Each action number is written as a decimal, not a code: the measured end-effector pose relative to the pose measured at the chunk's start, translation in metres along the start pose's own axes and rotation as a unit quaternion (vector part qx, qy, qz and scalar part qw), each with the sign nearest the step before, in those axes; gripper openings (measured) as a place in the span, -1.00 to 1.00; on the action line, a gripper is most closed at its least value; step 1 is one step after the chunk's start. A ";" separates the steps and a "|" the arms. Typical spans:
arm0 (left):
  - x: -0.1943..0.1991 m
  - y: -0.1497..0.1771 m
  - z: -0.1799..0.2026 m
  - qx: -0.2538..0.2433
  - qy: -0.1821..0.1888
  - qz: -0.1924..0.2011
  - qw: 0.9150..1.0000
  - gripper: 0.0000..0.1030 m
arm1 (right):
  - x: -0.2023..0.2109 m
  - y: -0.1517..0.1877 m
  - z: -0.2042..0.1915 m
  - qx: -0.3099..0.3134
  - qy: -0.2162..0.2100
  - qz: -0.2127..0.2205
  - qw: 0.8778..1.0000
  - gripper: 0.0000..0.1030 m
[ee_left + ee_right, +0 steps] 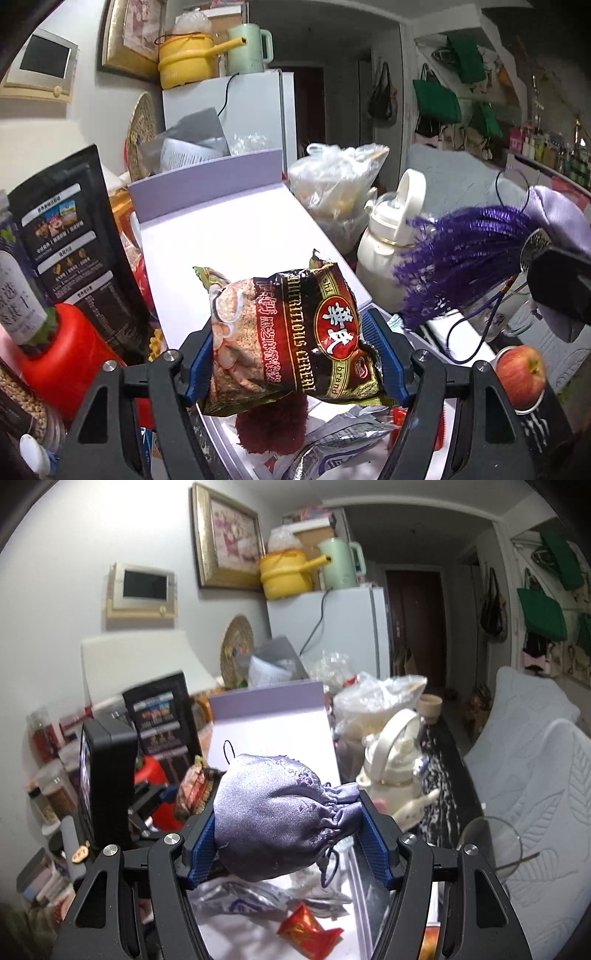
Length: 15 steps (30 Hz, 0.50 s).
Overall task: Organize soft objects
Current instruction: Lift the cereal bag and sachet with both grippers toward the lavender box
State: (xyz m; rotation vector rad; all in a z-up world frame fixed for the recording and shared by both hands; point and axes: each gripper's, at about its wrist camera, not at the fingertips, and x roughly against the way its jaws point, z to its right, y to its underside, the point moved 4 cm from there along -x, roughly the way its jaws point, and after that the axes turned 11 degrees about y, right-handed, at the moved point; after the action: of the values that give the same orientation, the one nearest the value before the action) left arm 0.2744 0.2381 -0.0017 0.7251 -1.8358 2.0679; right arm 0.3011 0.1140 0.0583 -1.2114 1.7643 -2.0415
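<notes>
My left gripper [295, 354] is shut on a brown cereal packet [291, 332] and holds it above the near end of an open lilac box [221, 229]. My right gripper [288, 834] is shut on a lilac satin drawstring pouch [280, 812], also held above the box [273, 723]. In the left wrist view the pouch [554, 214] shows at the far right with its purple tassel [454, 258] hanging out. Below the grippers lie a dark red fluffy item [273, 421], a silver sachet [243, 897] and a red sachet [306, 923].
A black stand-up pouch [77, 236] and a red container [66, 354] stand left of the box. A white lidded jug [391, 251], a clear plastic bag [336, 184] and an apple [521, 373] sit on the right. A white fridge [332, 627] stands behind.
</notes>
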 end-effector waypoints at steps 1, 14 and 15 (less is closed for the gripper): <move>-0.003 0.002 0.000 -0.003 -0.002 -0.004 1.000 0.42 | -0.005 0.002 0.001 0.003 0.000 -0.007 1.000 0.31; -0.032 0.016 -0.001 -0.022 -0.010 -0.052 0.998 0.42 | -0.045 0.024 0.007 0.003 -0.005 -0.062 0.998 0.31; -0.034 0.017 -0.001 -0.026 -0.014 -0.053 0.998 0.42 | -0.048 0.026 0.007 0.003 -0.005 -0.067 0.998 0.31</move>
State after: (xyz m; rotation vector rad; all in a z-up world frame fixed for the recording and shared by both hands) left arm 0.2935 0.2409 -0.0341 0.8233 -1.8171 1.9455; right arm 0.3277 0.1312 0.0131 -1.3699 1.7138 -2.1056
